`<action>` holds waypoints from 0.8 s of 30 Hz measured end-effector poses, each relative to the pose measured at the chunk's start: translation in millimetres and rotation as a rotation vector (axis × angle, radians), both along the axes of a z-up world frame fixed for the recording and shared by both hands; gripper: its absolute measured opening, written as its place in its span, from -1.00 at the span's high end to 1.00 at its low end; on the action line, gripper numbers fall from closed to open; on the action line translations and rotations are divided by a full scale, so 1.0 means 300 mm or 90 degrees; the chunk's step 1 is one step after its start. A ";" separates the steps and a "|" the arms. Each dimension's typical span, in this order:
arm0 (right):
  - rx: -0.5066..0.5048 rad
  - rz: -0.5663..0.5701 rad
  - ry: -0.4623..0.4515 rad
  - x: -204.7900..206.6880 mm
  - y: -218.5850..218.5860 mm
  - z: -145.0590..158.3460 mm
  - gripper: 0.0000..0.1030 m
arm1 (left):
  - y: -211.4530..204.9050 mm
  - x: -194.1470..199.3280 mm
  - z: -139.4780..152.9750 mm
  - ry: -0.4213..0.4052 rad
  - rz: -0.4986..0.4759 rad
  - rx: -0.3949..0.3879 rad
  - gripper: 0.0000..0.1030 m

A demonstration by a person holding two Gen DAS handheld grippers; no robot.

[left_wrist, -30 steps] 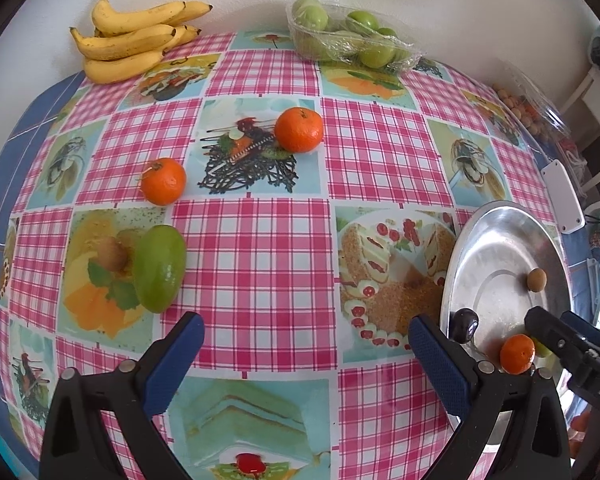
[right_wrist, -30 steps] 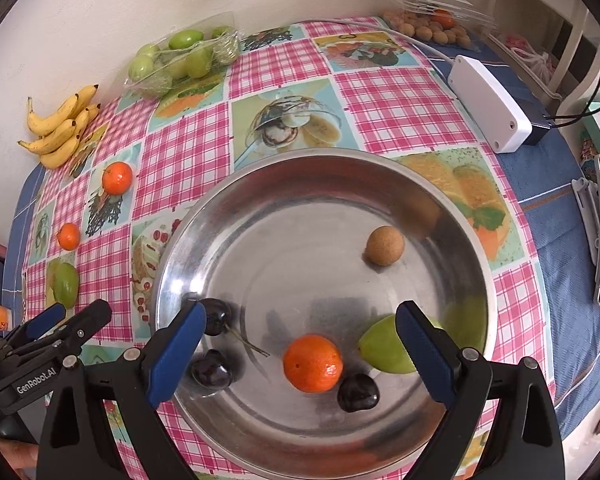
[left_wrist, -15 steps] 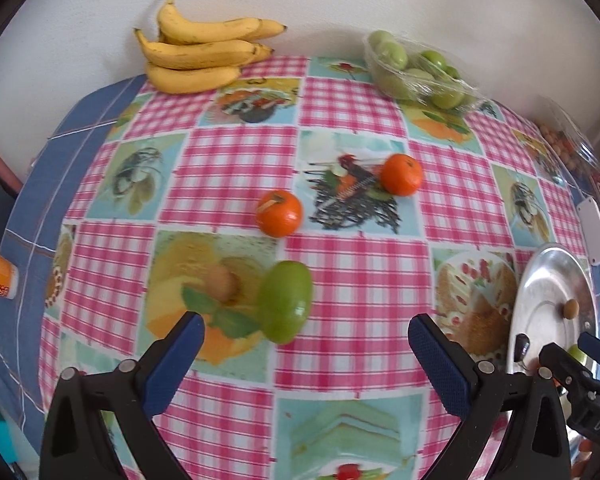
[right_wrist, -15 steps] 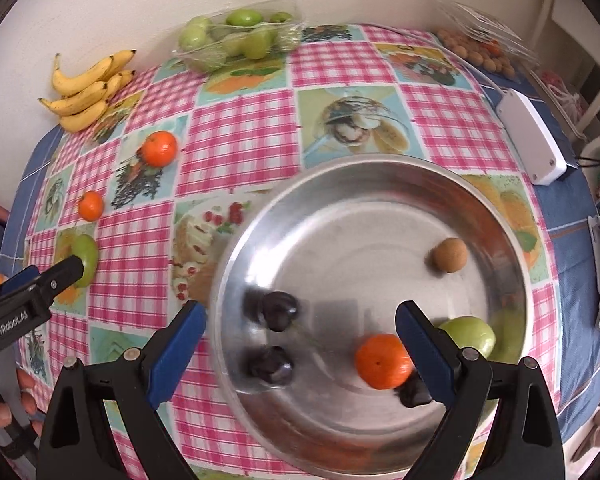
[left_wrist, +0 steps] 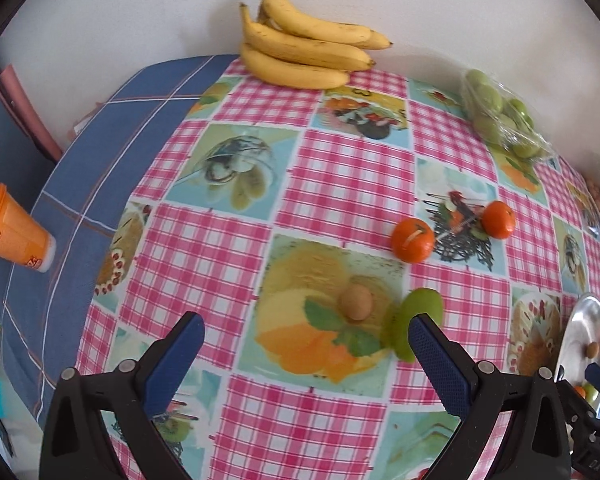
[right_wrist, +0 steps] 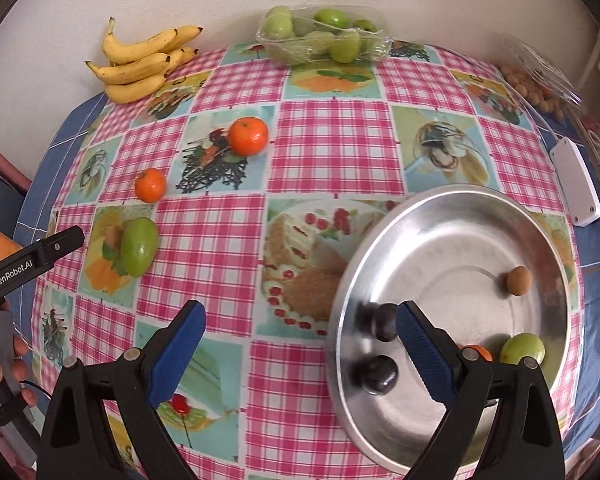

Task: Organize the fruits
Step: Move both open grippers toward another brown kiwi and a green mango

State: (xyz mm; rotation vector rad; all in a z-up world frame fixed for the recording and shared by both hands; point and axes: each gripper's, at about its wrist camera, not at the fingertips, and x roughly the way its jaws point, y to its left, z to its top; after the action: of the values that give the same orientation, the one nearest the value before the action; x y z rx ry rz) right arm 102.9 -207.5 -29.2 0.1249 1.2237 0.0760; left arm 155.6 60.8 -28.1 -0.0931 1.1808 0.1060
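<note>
A green mango (left_wrist: 416, 320) (right_wrist: 139, 245) lies on the checked tablecloth beside a small brown fruit (left_wrist: 355, 302). Two tangerines (left_wrist: 413, 239) (left_wrist: 498, 219) lie farther back; they also show in the right wrist view (right_wrist: 150, 185) (right_wrist: 248, 135). My left gripper (left_wrist: 306, 364) is open and empty, its right finger just in front of the mango. My right gripper (right_wrist: 300, 348) is open and empty over the left rim of the steel bowl (right_wrist: 460, 216), which holds dark plums (right_wrist: 384, 322), a brown fruit (right_wrist: 518, 280), a green fruit (right_wrist: 523, 350) and a partly hidden tangerine (right_wrist: 476, 350).
Bananas (left_wrist: 304, 52) and a wrapped tray of green fruit (right_wrist: 324, 36) lie along the back wall. An orange cup (left_wrist: 10, 228) stands at the left table edge. A white box (right_wrist: 576, 182) and a bag of small fruit (right_wrist: 536, 80) lie at the right.
My left gripper has swung left and closer to the mango and brown fruit. My right gripper has swung left, so the bowl now sits at the right of its view.
</note>
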 end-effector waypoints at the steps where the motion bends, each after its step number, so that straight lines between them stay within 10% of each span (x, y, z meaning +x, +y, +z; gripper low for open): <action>1: 0.003 0.000 -0.003 0.002 0.008 0.003 -0.86 | 0.014 -0.001 0.001 -0.002 0.004 -0.002 -1.00; 24: 0.079 0.031 -0.004 0.076 0.172 -0.053 -0.86 | 0.096 0.049 -0.085 0.028 0.028 -0.079 -1.00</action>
State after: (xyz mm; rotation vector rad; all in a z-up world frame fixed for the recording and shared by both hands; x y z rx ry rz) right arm 125.6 -155.7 -45.1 0.2026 1.2157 0.1948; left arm 170.2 89.5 -53.6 -0.2269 1.2284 0.0748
